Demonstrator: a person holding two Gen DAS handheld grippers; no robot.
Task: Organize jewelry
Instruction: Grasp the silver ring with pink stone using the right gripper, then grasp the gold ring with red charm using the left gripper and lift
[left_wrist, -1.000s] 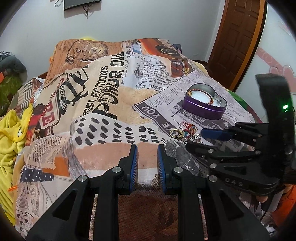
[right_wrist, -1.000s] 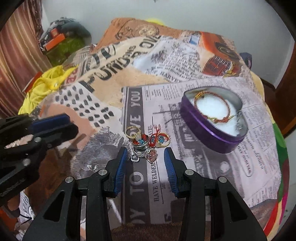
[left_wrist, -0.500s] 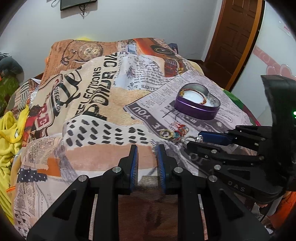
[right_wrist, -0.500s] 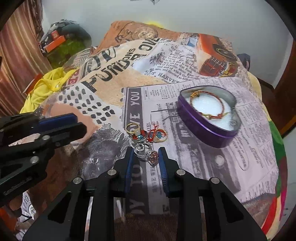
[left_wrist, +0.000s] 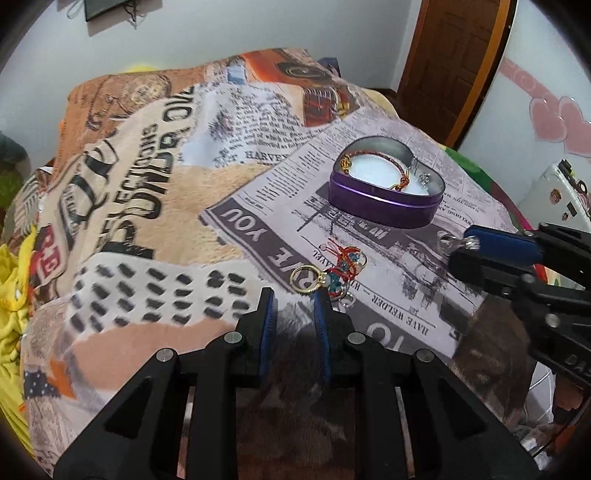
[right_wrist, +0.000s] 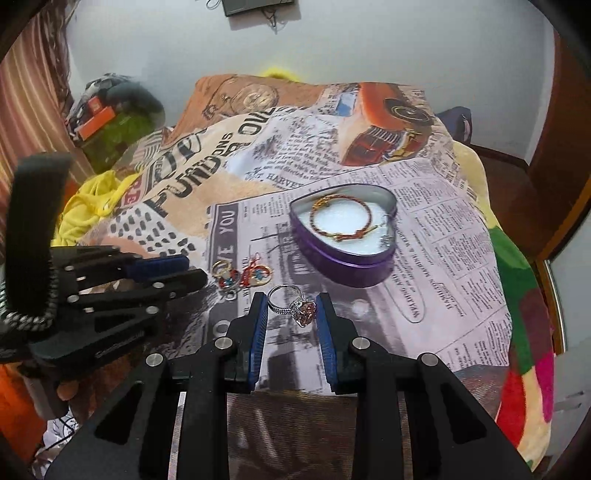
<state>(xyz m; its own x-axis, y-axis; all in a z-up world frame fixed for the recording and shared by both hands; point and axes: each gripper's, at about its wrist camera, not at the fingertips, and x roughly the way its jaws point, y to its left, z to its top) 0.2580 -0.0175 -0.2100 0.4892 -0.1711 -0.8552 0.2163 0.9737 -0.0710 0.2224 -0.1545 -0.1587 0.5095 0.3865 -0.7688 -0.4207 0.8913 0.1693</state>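
In the left wrist view, my left hand-held gripper (left_wrist: 291, 308) hung narrow and empty just short of the loose jewelry pile (left_wrist: 334, 273) on the bed blanket (left_wrist: 147, 206). In the right wrist view, my right hand-held gripper (right_wrist: 290, 310) pinched a silver ring (right_wrist: 293, 304) with a pink stone, lifted near the purple heart tin (right_wrist: 343, 254) holding a red bracelet (right_wrist: 341, 218).
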